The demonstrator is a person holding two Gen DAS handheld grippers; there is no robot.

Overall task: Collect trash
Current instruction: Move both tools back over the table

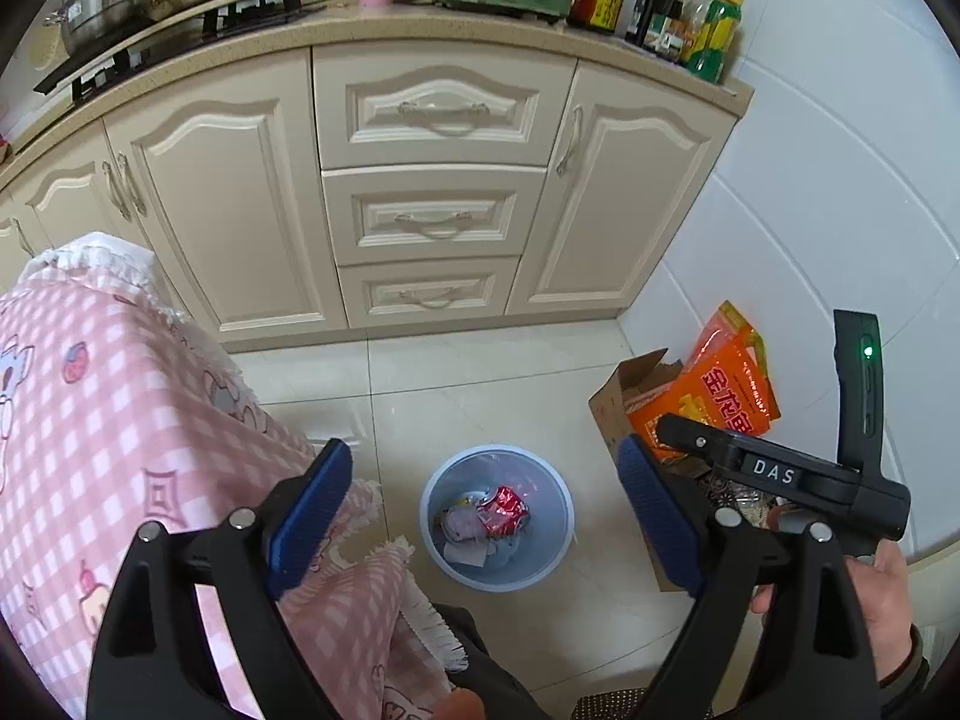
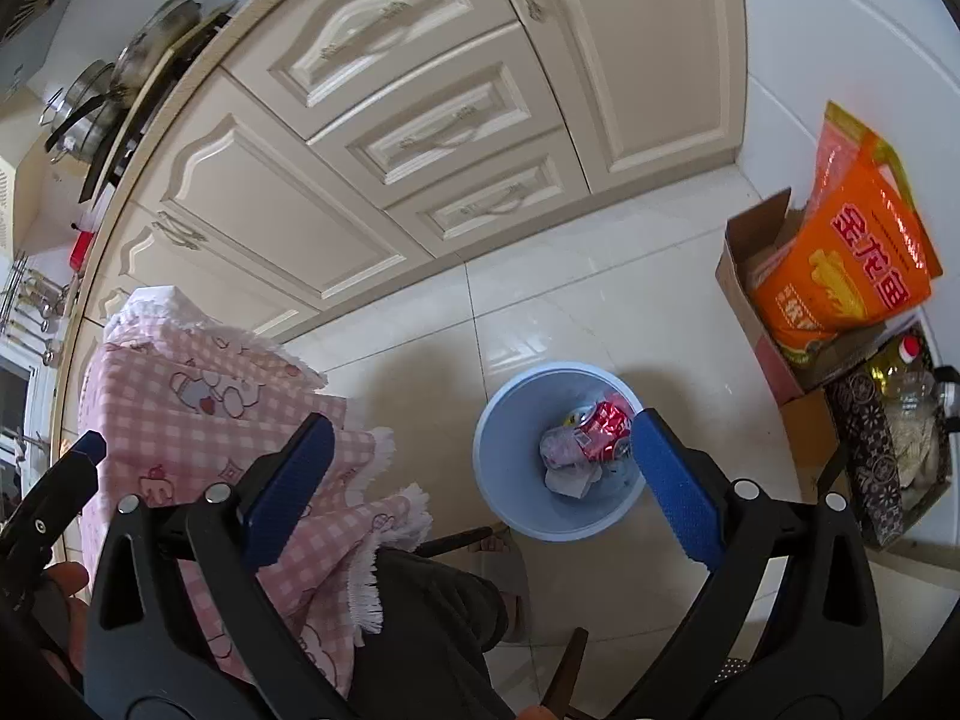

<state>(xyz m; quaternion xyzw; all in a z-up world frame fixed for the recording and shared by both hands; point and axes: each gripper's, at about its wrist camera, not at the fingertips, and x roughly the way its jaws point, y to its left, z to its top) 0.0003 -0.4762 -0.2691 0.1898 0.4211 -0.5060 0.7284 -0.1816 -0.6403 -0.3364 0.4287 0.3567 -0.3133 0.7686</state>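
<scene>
A light blue waste bin (image 1: 433,501) (image 2: 487,468) stands on the tiled floor below both grippers. Inside it lie a crumpled red wrapper (image 1: 507,507) (image 2: 606,425), a pale wad (image 1: 461,525) (image 2: 558,449) and white paper scraps. My left gripper (image 1: 483,447) hangs above the bin with its blue pads (image 1: 312,516) wide apart and nothing between them. My right gripper (image 2: 483,420) is also open and empty over the bin. In the left wrist view its black body (image 1: 774,473) shows at the right, held by a hand (image 1: 894,582).
A pink checked cloth (image 1: 120,420) (image 2: 210,408) drapes a table at the left. A cardboard box (image 1: 612,414) (image 2: 741,276) with an orange bag (image 1: 720,396) (image 2: 840,258) stands by the white wall. Cream cabinets (image 1: 432,210) run behind. A person's slippered foot (image 2: 510,576) is near the bin.
</scene>
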